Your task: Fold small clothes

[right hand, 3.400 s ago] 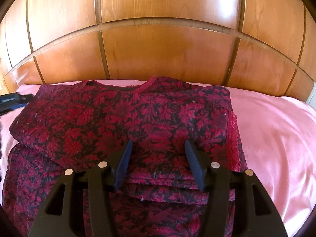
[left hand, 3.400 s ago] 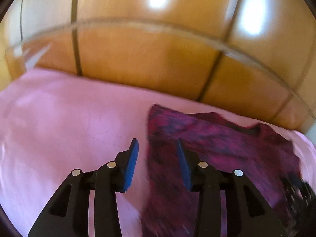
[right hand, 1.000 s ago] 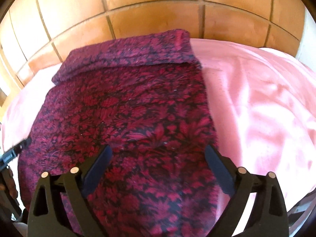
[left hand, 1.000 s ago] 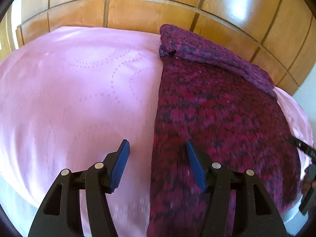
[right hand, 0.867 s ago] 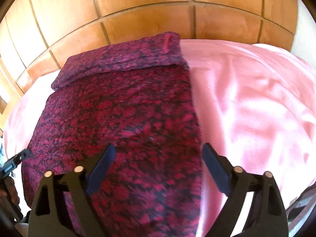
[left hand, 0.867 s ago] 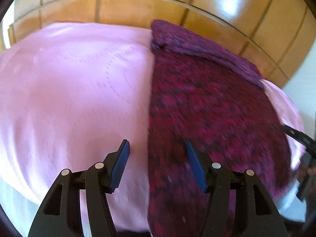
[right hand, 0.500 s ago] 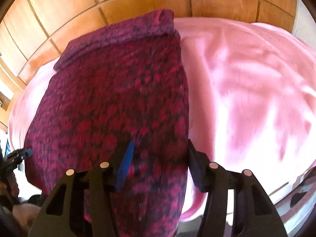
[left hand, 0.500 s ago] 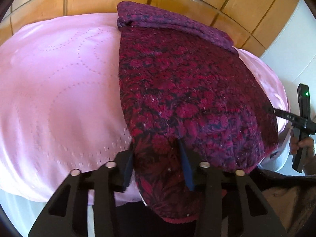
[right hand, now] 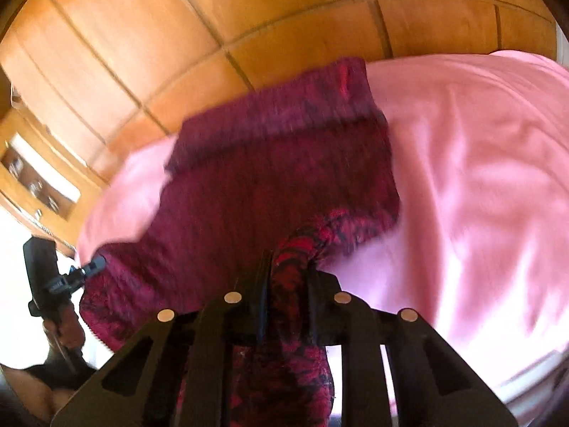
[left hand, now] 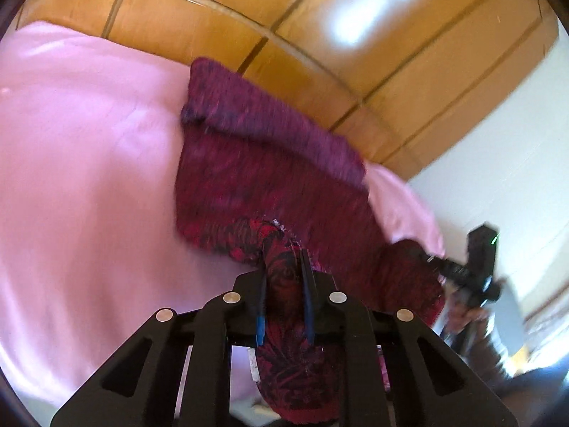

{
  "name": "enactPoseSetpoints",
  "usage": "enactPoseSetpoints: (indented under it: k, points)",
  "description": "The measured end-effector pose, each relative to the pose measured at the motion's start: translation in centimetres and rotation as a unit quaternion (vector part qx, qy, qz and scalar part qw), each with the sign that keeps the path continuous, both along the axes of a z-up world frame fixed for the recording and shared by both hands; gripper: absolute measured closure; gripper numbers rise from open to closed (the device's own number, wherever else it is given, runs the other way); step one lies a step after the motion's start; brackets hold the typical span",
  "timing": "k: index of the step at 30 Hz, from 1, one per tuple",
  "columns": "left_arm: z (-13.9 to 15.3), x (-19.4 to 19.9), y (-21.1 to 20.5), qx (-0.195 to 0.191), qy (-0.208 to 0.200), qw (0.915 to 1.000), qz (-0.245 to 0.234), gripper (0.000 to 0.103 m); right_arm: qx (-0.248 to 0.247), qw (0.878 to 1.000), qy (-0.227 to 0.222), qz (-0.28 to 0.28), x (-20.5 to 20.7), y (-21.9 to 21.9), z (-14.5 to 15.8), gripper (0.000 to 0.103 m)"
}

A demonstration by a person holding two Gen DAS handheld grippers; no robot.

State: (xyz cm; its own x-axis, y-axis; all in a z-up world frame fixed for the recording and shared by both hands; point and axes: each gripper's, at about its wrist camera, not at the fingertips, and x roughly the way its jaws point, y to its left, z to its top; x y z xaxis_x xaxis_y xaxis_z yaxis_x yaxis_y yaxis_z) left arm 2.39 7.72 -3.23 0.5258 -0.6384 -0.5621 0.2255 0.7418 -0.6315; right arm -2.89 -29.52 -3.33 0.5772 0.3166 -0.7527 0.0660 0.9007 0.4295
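Both grippers have just gone from spread wide over the near hem to pinching it. Left gripper point(left hand: 282, 263): jaws closing, a bunched fold of the red floral garment point(left hand: 270, 185) pressed between the blue pads. Right gripper point(right hand: 287, 267): jaws likewise closing, the same cloth gathered between its fingers. Each takes one near corner; a second ago the hem lay flat and hung over the bed edge, now it is lifted clear and the cloth slopes up from the bedspread toward the cameras.

Reading: the grasp for the next fold looks made. The far end of the garment, nearest the headboard point(left hand: 320, 35), already lies doubled over as a thick band. My guess is the lifted hem goes toward that band, halving the length. Risk: an uneven lift would skew the fold line.

Garment sits on the pink bedspread point(left hand: 78, 149), its far end close against the headboard, bare spread on either side.

Surface: smooth satin-like pink cover, faint dotted pattern, soft; cloth may slide on it.

Room: glossy panelled wooden headboard, white wall beside it. In the right wrist view, a wooden cabinet point(right hand: 39, 178) stands beside the headboard end of the bed. Frames blurred.
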Motion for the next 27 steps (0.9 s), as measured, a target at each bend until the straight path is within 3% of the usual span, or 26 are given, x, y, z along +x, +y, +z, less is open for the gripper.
enactPoseSetpoints:
  k: [5, 10, 12, 15, 16, 17, 18, 20, 22, 23, 25, 27]
  points:
    - [-1.0, 6.9, -0.6, -0.016, 0.028, 0.999, 0.032, 0.089, 0.005, 1.0, 0.001, -0.029, 5.9, -0.7, -1.5, 0.088]
    - [-3.4, 12.9, -0.8, -0.031, 0.091, 0.9933, 0.064, 0.089, 0.002, 0.998, 0.037, -0.06, 10.9, -2.2, -4.2, 0.088]
    - [-3.8, 14.4, -0.1, -0.051, 0.117, 0.9889, 0.077, 0.085, 0.024, 0.996, 0.047, -0.07, 11.9, -2.9, -4.6, 0.086]
    - [-3.1, 14.6, 0.8, -0.068, 0.109, 0.9888, 0.076, 0.076, 0.048, 0.996, 0.034, -0.072, 12.5, -3.7, -3.9, 0.073]
    - [-3.1, 14.5, 1.2, -0.077, 0.111, 0.9879, 0.077, 0.073, 0.069, 0.995, 0.028, -0.069, 12.5, -4.1, -3.6, 0.059]
    - [-3.1, 14.5, 1.7, -0.087, 0.112, 0.9866, 0.081, 0.065, 0.09, 0.993, 0.025, -0.068, 12.3, -4.5, -3.5, 0.043]
    - [-3.1, 14.2, 2.6, -0.091, 0.107, 0.9854, 0.097, 0.05, 0.113, 0.991, 0.016, -0.072, 12.1, -5.0, -3.3, 0.039]
    - [-2.7, 13.4, 4.9, -0.078, 0.087, 0.9815, 0.151, 0.038, 0.13, 0.988, 0.003, -0.081, 11.6, -5.7, -2.8, 0.033]
    - [-3.0, 13.0, 6.6, -0.094, 0.093, 0.9768, 0.169, 0.038, 0.15, 0.985, -0.003, -0.082, 11.0, -6.1, -2.9, 0.028]
    - [-3.1, 12.6, 7.3, -0.094, 0.093, 0.9747, 0.18, 0.038, 0.145, 0.985, -0.006, -0.089, 10.5, -6.3, -2.9, 0.02]
    - [-2.9, 11.3, 7.8, -0.062, 0.075, 0.9777, 0.186, 0.038, 0.128, 0.985, -0.021, -0.11, 9.2, -6.9, -2.6, 0.013]
    - [-3.2, 9.7, 7.1, -0.039, 0.057, 0.9858, 0.153, 0.037, 0.138, 0.983, -0.025, -0.117, 8.0, -7.8, -2.6, 0.013]
